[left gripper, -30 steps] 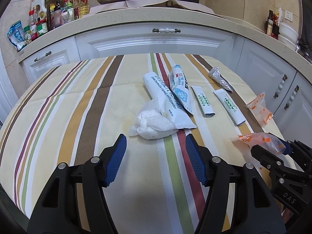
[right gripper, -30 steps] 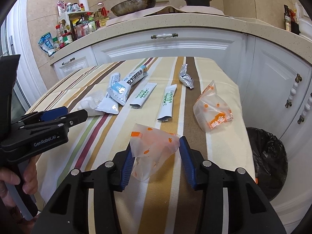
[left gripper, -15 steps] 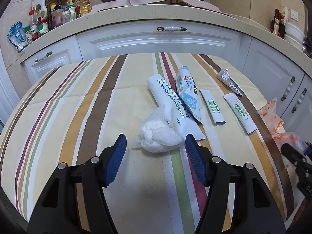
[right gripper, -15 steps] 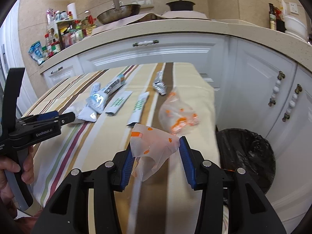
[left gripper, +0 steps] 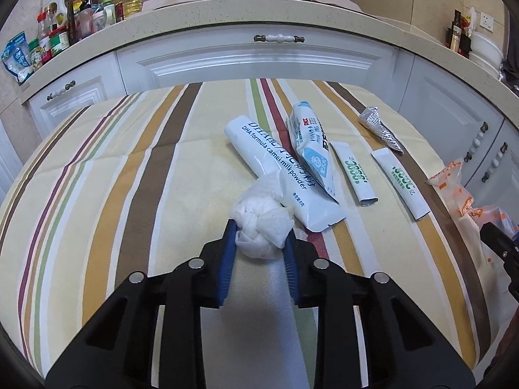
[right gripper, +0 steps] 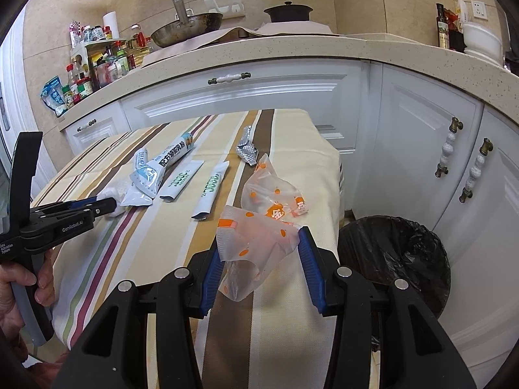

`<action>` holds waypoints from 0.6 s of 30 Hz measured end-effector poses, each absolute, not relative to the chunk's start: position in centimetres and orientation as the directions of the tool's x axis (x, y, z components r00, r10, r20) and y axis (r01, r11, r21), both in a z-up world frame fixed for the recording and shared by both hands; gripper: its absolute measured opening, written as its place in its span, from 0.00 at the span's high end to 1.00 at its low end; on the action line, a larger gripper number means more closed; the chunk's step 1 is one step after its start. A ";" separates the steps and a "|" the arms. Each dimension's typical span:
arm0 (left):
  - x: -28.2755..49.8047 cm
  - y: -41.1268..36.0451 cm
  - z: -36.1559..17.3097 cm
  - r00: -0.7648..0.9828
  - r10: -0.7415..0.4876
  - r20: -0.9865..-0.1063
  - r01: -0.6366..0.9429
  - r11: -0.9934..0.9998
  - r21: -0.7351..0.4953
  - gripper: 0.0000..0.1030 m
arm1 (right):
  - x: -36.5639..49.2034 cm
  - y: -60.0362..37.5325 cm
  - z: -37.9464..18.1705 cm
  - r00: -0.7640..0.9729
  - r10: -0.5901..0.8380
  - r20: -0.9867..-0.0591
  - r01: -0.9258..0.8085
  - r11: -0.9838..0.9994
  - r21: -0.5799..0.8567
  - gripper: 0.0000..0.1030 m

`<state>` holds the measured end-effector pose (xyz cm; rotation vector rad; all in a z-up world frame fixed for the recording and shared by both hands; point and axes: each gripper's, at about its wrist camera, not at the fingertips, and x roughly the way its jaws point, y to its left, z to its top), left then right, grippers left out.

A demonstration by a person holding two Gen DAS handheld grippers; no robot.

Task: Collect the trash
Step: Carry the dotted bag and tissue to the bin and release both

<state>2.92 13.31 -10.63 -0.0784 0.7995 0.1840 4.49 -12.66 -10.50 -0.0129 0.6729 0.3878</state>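
My left gripper (left gripper: 259,236) is shut on a crumpled white tissue wad (left gripper: 259,223) on the striped tablecloth (left gripper: 129,201). My right gripper (right gripper: 259,246) is shut on a clear orange-dotted plastic wrapper (right gripper: 253,243), held above the table's right part near a black-lined trash bin (right gripper: 395,253). The left gripper also shows in the right wrist view (right gripper: 107,206). On the cloth lie a white milk powder sachet (left gripper: 279,175), a blue-white sachet (left gripper: 311,149), two green-lettered stick packs (left gripper: 355,171) (left gripper: 400,183), a foil wrapper (left gripper: 379,128) and another orange-dotted wrapper (right gripper: 275,194).
White cabinets (right gripper: 259,97) and a stone counter (left gripper: 259,16) with bottles, a wok and a pot stand behind the table. The trash bin sits on the floor at the table's right edge, in front of cabinet doors (right gripper: 454,149).
My left gripper has moved forward and closed on the tissue wad. My right gripper, holding the wrapper, has swung right toward the bin.
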 end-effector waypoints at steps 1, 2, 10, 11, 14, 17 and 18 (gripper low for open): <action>2.8 13.3 -10.6 0.683 0.135 -0.718 -0.193 0.981 0.001 0.76 | 4.4 -12.7 -10.5 0.714 0.346 -0.609 -0.355 0.928 0.112 0.56; 2.6 13.4 -10.5 0.683 0.132 -0.719 -0.190 0.982 -0.001 0.76 | 4.4 -12.7 -10.4 0.715 0.346 -0.608 -0.355 0.928 0.110 0.56; 0.8 12.8 -9.4 0.694 0.128 -0.708 -0.177 0.984 0.004 0.78 | 3.7 -12.8 -10.0 0.732 0.332 -0.594 -0.350 0.932 0.089 0.56; 0.6 12.7 -9.2 0.696 0.123 -0.707 -0.173 0.985 0.002 0.78 | 3.6 -12.9 -9.9 0.735 0.332 -0.592 -0.350 0.933 0.089 0.56; -0.1 11.9 -8.5 0.709 0.108 -0.697 -0.151 0.989 0.000 0.78 | 3.3 -13.2 -9.7 0.743 0.328 -0.583 -0.344 0.935 0.087 0.56; -0.6 10.6 -7.5 0.725 0.073 -0.685 -0.112 0.994 -0.013 0.78 | 3.1 -13.8 -9.4 0.755 0.319 -0.574 -0.333 0.939 0.084 0.56; -0.8 10.1 -7.2 0.731 0.060 -0.680 -0.094 0.995 -0.014 0.78 | 3.1 -14.0 -9.3 0.758 0.314 -0.571 -0.328 0.941 0.083 0.56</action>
